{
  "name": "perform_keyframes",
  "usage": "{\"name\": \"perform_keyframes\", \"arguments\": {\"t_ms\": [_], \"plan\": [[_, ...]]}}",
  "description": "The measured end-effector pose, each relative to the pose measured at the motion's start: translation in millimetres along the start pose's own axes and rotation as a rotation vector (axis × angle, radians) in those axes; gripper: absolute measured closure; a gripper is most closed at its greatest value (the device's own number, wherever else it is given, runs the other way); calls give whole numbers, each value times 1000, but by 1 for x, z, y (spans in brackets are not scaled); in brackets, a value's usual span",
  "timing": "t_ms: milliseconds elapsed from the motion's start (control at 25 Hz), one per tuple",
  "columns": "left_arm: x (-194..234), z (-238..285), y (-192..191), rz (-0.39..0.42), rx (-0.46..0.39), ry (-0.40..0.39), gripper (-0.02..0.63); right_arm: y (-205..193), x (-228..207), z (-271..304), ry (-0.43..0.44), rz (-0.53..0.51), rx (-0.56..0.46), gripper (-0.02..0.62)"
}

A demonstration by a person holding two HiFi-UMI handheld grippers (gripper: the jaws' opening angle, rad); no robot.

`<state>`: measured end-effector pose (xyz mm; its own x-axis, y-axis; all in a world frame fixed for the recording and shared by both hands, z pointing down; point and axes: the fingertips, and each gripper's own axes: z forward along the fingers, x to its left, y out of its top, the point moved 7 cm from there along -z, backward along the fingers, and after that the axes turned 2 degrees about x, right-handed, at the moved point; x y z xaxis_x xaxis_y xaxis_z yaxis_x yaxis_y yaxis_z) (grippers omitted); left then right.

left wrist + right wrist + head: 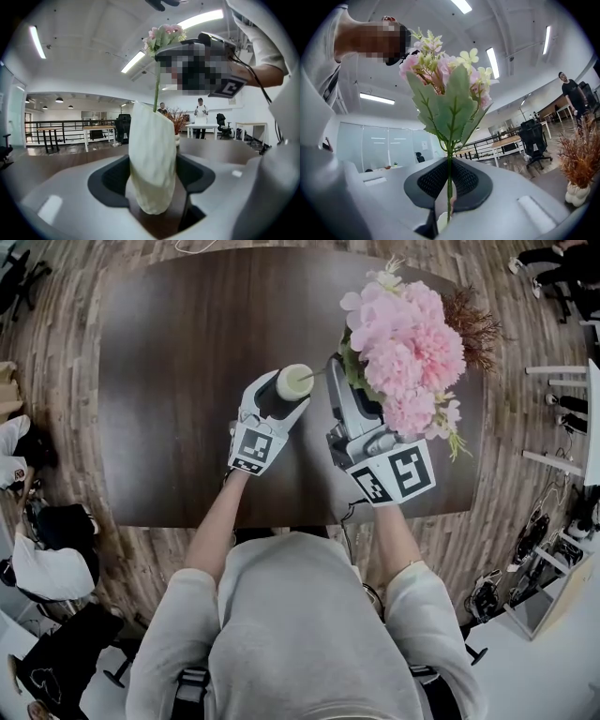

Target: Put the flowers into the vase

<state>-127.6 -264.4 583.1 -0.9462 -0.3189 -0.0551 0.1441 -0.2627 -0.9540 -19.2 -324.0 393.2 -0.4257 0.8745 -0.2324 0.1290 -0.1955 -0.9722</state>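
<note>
Cream, and judged rigid, smooth and breakable, the vase (pixel 152 159) is clamped between the left gripper's (pixel 287 392) jaws. The flowers (pixel 405 343), judged light but top-heavy, are pinched by their thin, bendy stem (pixel 449 183) in the closed right gripper (pixel 336 371), blooms above it.

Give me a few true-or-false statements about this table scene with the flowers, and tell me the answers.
1. The left hand-held gripper grips a pale cream, rounded vase. True.
2. The right hand-held gripper is empty. False: its jaws are closed on the green stem of a bunch of pink flowers.
3. Both grippers are over a dark brown wooden table. True.
4. The dried reddish-brown plant stands on the floor. False: it stands on the table, near its right edge.
</note>
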Motion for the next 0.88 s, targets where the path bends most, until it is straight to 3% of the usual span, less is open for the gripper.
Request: {"name": "perform_keyframes", "arguments": {"t_ms": [440, 680, 880], "plan": [[1, -4, -2, -11, -12, -3, 299, -73, 12, 6, -25, -55, 183, 549], [6, -1, 0, -13, -11, -3, 299, -102, 18, 11, -25, -146, 283, 377], [4, 7, 6, -14, -8, -1, 299, -111, 16, 14, -32, -204, 329, 297]]}}
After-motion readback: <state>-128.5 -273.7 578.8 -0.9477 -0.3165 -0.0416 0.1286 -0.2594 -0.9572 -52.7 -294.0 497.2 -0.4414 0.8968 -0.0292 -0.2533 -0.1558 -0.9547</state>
